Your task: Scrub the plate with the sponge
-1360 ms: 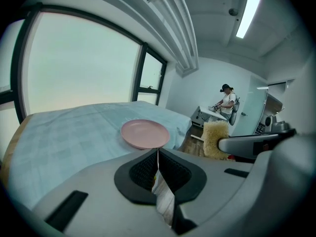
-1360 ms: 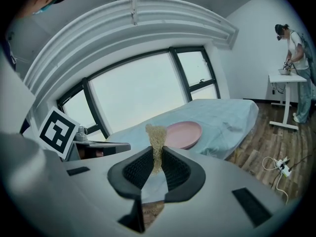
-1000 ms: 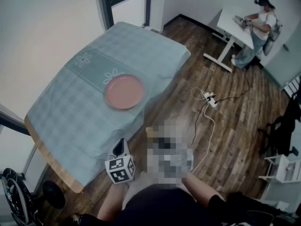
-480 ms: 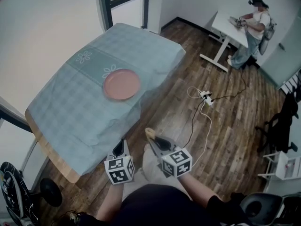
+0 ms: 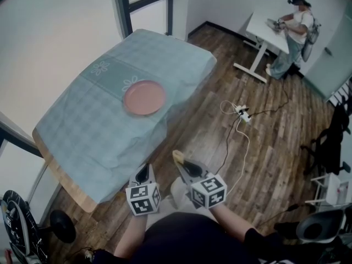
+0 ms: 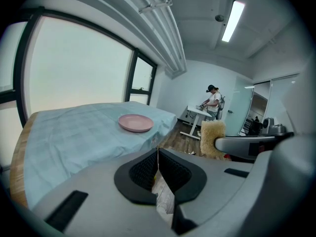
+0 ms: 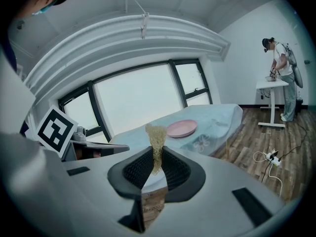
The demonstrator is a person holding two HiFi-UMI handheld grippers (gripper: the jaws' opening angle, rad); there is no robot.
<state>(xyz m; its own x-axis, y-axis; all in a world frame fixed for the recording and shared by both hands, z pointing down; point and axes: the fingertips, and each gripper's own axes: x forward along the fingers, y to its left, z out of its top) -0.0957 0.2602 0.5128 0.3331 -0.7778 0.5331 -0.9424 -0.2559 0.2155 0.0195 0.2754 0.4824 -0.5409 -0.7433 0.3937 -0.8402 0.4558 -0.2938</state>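
Room: wood-plank floor and a worktop draped in a pale blue checked cloth. A second person is busy at a white desk in the far corner. A power strip with its cable lies on the floor in between.

Plate: pink, empty, flat on the cloth about mid-worktop, beside a printed flower. Nothing touches it.

Progress: judged not started. The sponge is in hand but well apart from the plate, with no scrubbing contact. Left to do: close the gap to the worktop, set the sponge on the plate, scrub.

Right tool: clenched on the sponge, a yellow fibrous pad pinched thin between the jaws and sticking up past the tips.
Left tool: jaws pressed together, nothing between them.

Pose: the operator stands off the worktop's near corner, forearms tucked close to the body. The tools are side by side at about the same height, both tipped slightly down and aimed toward the plate. The left one will probably be needed to steady the plate.
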